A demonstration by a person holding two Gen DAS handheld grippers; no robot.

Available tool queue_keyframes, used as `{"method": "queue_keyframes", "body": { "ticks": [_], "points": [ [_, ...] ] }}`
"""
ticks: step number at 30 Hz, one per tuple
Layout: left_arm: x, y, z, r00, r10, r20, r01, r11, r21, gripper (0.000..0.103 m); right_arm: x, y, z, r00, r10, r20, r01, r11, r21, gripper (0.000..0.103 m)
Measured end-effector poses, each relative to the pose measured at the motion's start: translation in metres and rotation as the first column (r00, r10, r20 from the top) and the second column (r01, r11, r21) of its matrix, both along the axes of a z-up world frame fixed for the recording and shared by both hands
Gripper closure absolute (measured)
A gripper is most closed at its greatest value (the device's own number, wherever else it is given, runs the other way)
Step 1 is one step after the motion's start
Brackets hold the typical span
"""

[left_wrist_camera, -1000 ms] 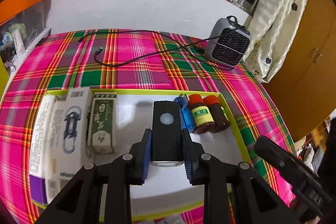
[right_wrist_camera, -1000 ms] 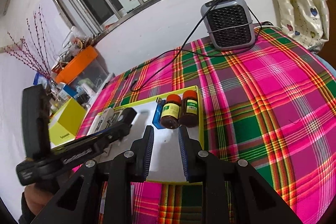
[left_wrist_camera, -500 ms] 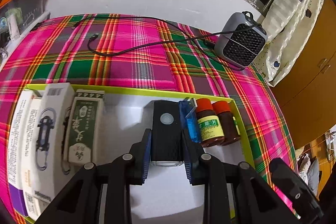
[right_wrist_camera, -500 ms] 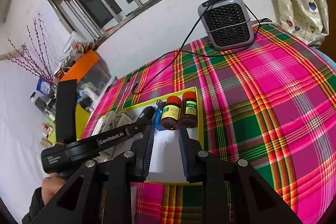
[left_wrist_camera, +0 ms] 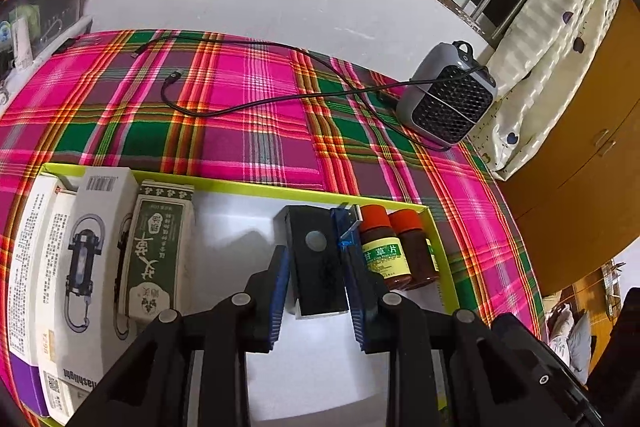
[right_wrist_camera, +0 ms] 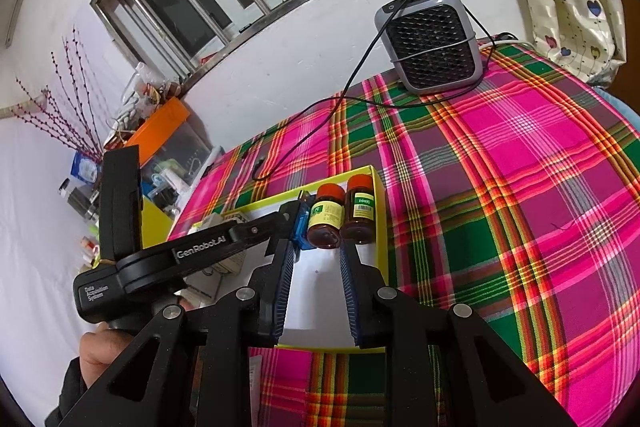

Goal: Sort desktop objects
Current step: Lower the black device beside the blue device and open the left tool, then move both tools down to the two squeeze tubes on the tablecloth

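Observation:
A shallow tray with a yellow-green rim [left_wrist_camera: 304, 189] and white floor lies on the plaid cloth. My left gripper [left_wrist_camera: 316, 267] is shut on a black bike light [left_wrist_camera: 318, 259] and holds it low over the tray, beside a blue item [left_wrist_camera: 347, 227] and two brown bottles with orange caps [left_wrist_camera: 386, 253]. Several boxes [left_wrist_camera: 156, 247] lie in the tray's left part. My right gripper [right_wrist_camera: 316, 267] is open and empty above the tray's near right corner; the bottles [right_wrist_camera: 340, 215] sit just beyond its fingertips.
A grey fan heater [right_wrist_camera: 432, 39] stands at the back right, its black cable [left_wrist_camera: 240, 103] trailing across the cloth. An orange-lidded clear bin [right_wrist_camera: 168, 131] and clutter sit at the far left. A wooden cabinet [left_wrist_camera: 592, 155] is to the right.
My left gripper has carried the black light forward and to the right, up against the blue item and bottles. My right gripper has stayed about where it was.

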State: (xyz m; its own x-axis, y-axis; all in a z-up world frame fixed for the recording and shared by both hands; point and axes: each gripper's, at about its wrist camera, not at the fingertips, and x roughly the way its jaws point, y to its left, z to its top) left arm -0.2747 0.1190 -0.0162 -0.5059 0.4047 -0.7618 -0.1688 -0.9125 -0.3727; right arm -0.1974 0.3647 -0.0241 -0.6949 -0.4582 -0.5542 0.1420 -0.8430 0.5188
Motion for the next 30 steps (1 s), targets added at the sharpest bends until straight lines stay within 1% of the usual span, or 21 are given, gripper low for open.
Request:
{"method": "queue_keyframes", "body": {
  "ticks": [9, 13, 17, 26, 30],
  "points": [
    [-0.003, 0.001, -0.003, 1.000, -0.009, 0.000, 0.009, 1.000, 0.001, 0.077, 0.000, 0.001, -0.001, 1.000, 0.000, 0.008, 0.000, 1.000, 0.001, 0.077],
    [0.003, -0.003, 0.001, 1.000, -0.006, -0.009, 0.006, 1.000, 0.000, 0.077, 0.000, 0.000, -0.001, 1.000, 0.004, 0.008, -0.004, 1.000, 0.006, 0.077],
    [0.018, -0.010, 0.008, 0.999, -0.008, -0.037, 0.008, 1.000, -0.001, 0.077, 0.000, 0.000, -0.001, 1.000, 0.002, 0.006, -0.002, 1.000, 0.007, 0.077],
    [0.062, -0.021, 0.027, 0.993, -0.030, -0.111, 0.024, 0.998, -0.051, 0.077, 0.001, -0.003, 0.001, 1.000, 0.011, -0.008, -0.010, 1.000, 0.013, 0.077],
    [0.084, -0.031, 0.031, 0.990, -0.028, -0.136, 0.018, 0.997, -0.071, 0.077, 0.002, -0.006, 0.002, 1.000, 0.023, -0.018, -0.022, 1.000, 0.020, 0.077]
  ]
}}
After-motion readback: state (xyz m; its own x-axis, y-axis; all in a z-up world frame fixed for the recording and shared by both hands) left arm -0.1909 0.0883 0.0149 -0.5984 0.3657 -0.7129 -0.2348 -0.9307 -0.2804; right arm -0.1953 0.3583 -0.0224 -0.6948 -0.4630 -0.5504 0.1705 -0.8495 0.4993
